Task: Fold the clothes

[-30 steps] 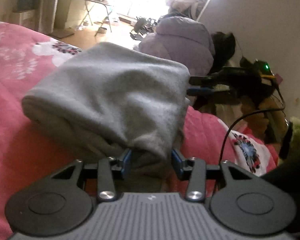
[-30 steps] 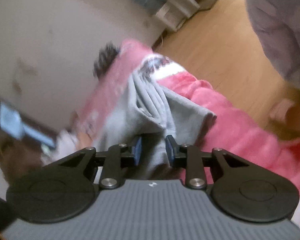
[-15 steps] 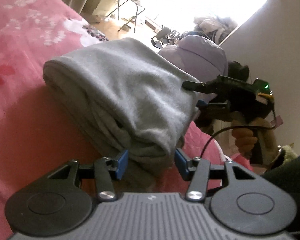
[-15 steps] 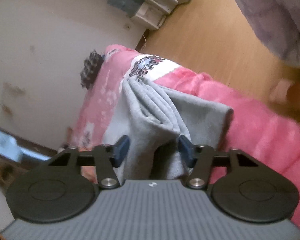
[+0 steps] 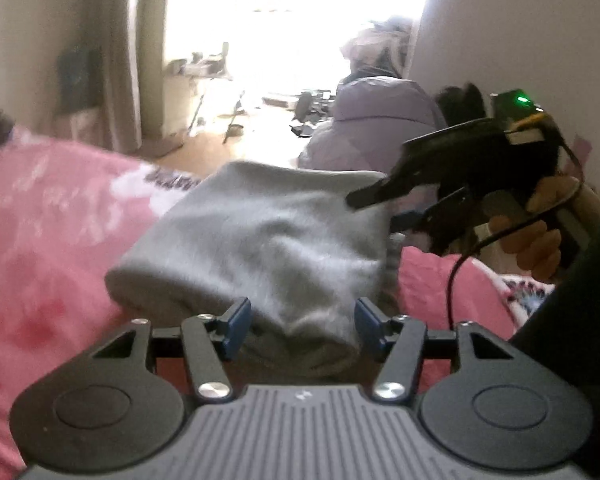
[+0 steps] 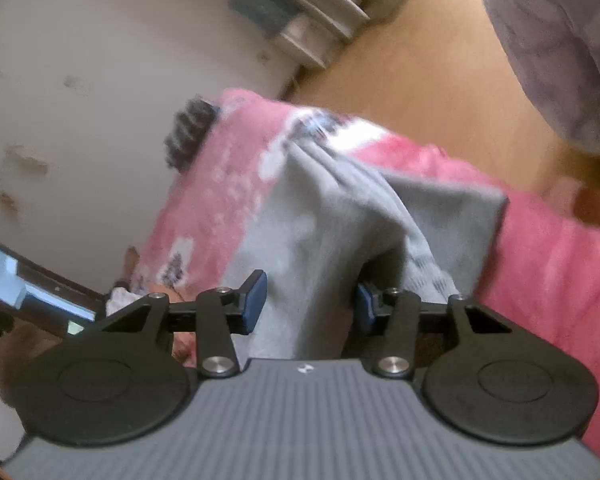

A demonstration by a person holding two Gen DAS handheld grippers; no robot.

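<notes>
Cloth, grey and folded into a thick bundle, lies on a pink flowered bedspread, with its near end reaching toward the left gripper. That gripper's blue pads stand on either side of the bundle's near corner, clear of the fabric, and its jaws are opening, so the cloth sits between them ungrasped. At the bundle's far right edge the right gripper shows in the left wrist view as a black frame with a green light on top, carried in a hand with a cable trailing down from it. In the right wrist view the same cloth runs away in bunched folds across the bedspread, and a thick fold passes between the right gripper's pads. The left pad stands off the fabric; the right pad is half hidden behind the fold, so contact there cannot be told. Behind the bed are a wooden floor, a pale wall and a lilac padded jacket.
</notes>
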